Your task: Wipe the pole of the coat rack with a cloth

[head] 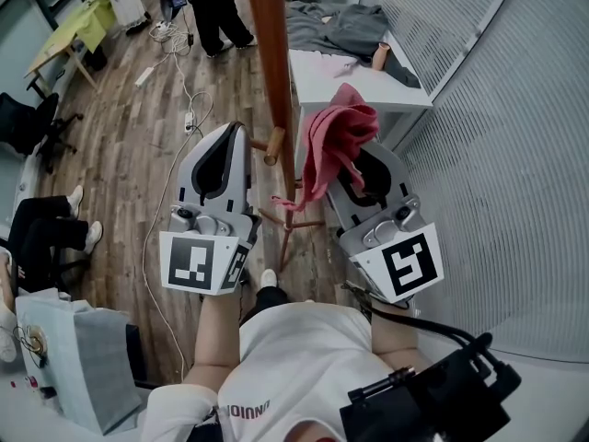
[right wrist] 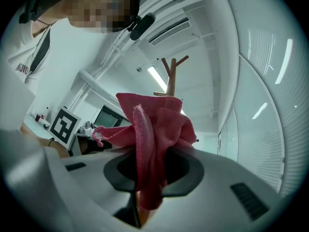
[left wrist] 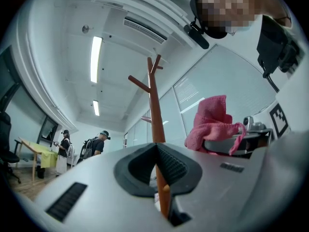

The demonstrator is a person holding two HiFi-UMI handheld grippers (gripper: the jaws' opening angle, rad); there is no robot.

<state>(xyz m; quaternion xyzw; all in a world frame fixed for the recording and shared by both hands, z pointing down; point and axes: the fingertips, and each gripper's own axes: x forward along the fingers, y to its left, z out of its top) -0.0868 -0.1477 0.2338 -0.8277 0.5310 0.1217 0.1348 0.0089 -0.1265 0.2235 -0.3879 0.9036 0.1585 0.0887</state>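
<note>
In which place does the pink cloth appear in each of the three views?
Head view: cloth right of centre, just right of the pole.
Left gripper view: cloth middle right, right of the pole.
Right gripper view: cloth at centre, held in the right claw, pole top behind it.
Shared landmark: the pole.

A: Wood-plank floor (head: pixel 129 155) fills everything from nine round to twelve, with a white cable (head: pixel 162 215) and a power strip (head: pixel 189 120) lying on it.
B: At one o'clock there's a white bench (head: pixel 368 88) with grey clothing (head: pixel 345 26) heaped on it, right beside the striped glass wall (head: pixel 515 155) that runs down to four.
A: Yellow-green table (head: pixel 69 30) up at ten, black office chair (head: pixel 32 122) at nine.
B: Overhead it's a white ceiling, two strip lights (left wrist: pixel 95 52) and an air-conditioning unit (left wrist: pixel 145 29).
</note>
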